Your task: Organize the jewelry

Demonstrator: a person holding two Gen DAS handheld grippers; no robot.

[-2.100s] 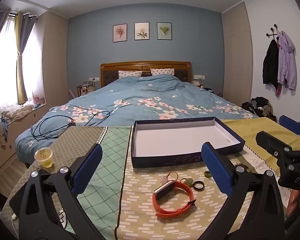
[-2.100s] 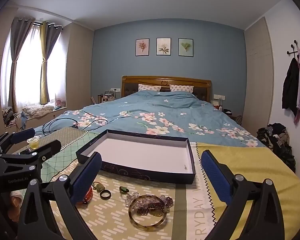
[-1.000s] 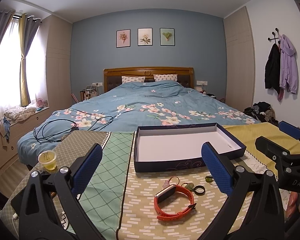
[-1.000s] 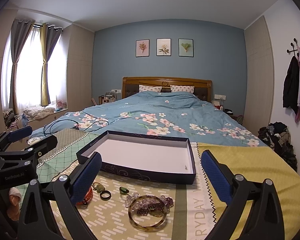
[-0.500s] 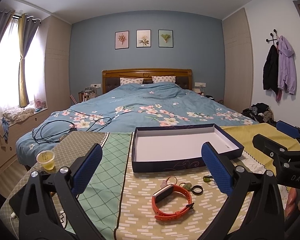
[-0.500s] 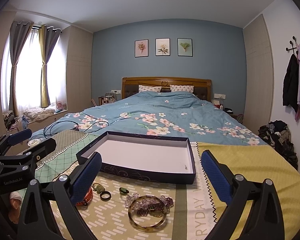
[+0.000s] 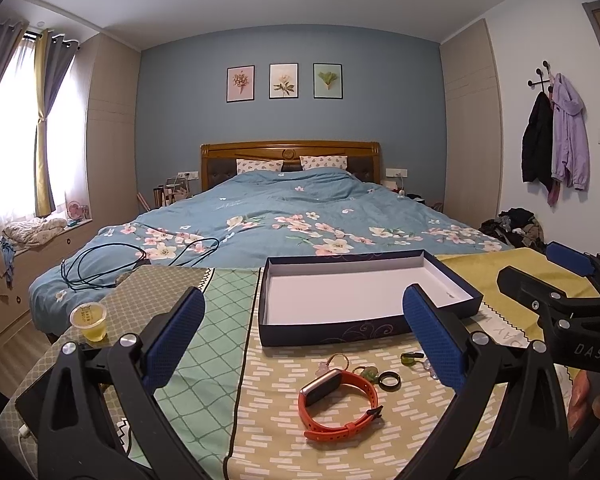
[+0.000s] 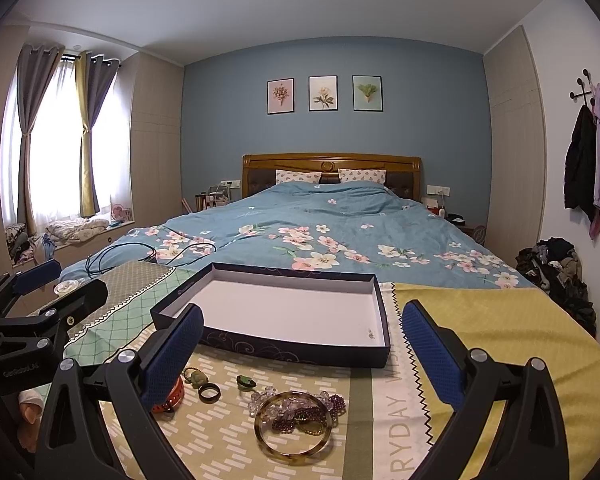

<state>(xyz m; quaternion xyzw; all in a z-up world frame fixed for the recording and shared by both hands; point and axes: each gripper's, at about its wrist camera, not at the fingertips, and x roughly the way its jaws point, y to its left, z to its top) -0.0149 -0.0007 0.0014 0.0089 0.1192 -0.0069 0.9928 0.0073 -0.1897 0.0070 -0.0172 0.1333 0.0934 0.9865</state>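
**Jewelry is still all sitting loose on the cloth, nothing in the box yet**

Jewelry update: basically nothing is getting moved so far. Comparing with the shots from a couple of seconds back, the only change is both cameras drifting a little. The left view is wobbling up and down slightly, the right one is barely shifting. Every piece is lying exactly where it was.

So the orange smartwatch [image 7: 338, 402] is lying on the patterned tablecloth [image 7: 260, 452] right in front of the left gripper [image 7: 300, 332], whose blue-padded fingers [image 7: 176, 336] are spread wide with nothing between them. Just beyond the watch are a dark ring [image 7: 391, 380], a green pendant on a cord [image 7: 366, 372] and a small green stone [image 7: 410, 358].

Over on the right, the right gripper [image 8: 302, 340] is also gaping wide and empty, hanging above the amber bangle [image 8: 294, 428], which is lying around a pile of purple and clear beaded bracelets [image 8: 300, 410].

The navy box [image 8: 284, 350] with the white interior is sitting just behind all of it, completely bare inside.

My read: the person is still lining things up and picking a first target. The watch looks like the easy grab for the left side, and the bangle for the right. The bead pile will probably be fiddly, since the strands are tangled together inside the bangle.
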